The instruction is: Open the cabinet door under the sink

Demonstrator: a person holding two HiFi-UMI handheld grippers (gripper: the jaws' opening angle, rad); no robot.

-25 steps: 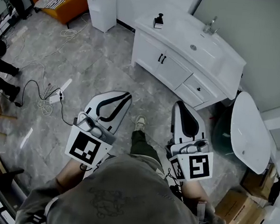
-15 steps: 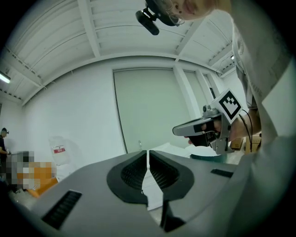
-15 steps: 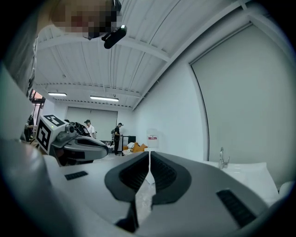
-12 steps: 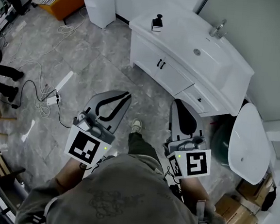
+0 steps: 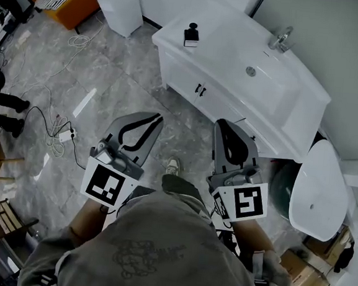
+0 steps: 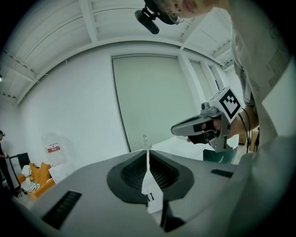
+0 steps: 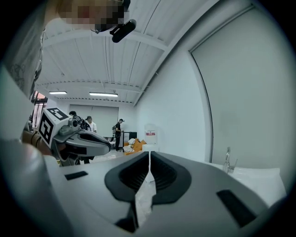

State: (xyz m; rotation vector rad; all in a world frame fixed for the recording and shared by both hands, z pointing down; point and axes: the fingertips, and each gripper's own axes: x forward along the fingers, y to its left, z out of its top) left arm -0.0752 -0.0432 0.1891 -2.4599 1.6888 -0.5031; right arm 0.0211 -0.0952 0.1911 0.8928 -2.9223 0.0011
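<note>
I am in the approach step: nothing has been touched yet, and both tools are held low in front of me, well short of the white vanity (image 5: pixel 221 46) that stands across the grey tiled floor (image 5: pixel 109 83) at the far side. The left gripper (image 5: pixel 158 117) has its jaws pressed together to a thin slit and holds nothing; its own view (image 6: pixel 147 149) shows only a sliver of the cabinet front through that slit. The right gripper (image 5: pixel 222 122) is likewise closed down to a hairline gap and empty, which its own view (image 7: pixel 149 153) confirms. The cabinet door (image 5: pixel 186 79) I want sits under the sink (image 5: pixel 272 86), on the vanity's near face, and it is closed, flush with its twin. The pair of short black handles (image 5: pixel 200 89) stands side by side where the two doors meet, beyond the space between my two grippers and apart from both. The faucet (image 5: pixel 281 38) is at the far edge of the counter, to the right. As I judge it, the next move calls for closing in and crouching or lowering one tool, probably the right, spreading its jaws first, then lining them around one handle so I can pinch it and swing the door outward toward me, keeping my shoe (image 5: pixel 173 166) clear of its arc.
</note>
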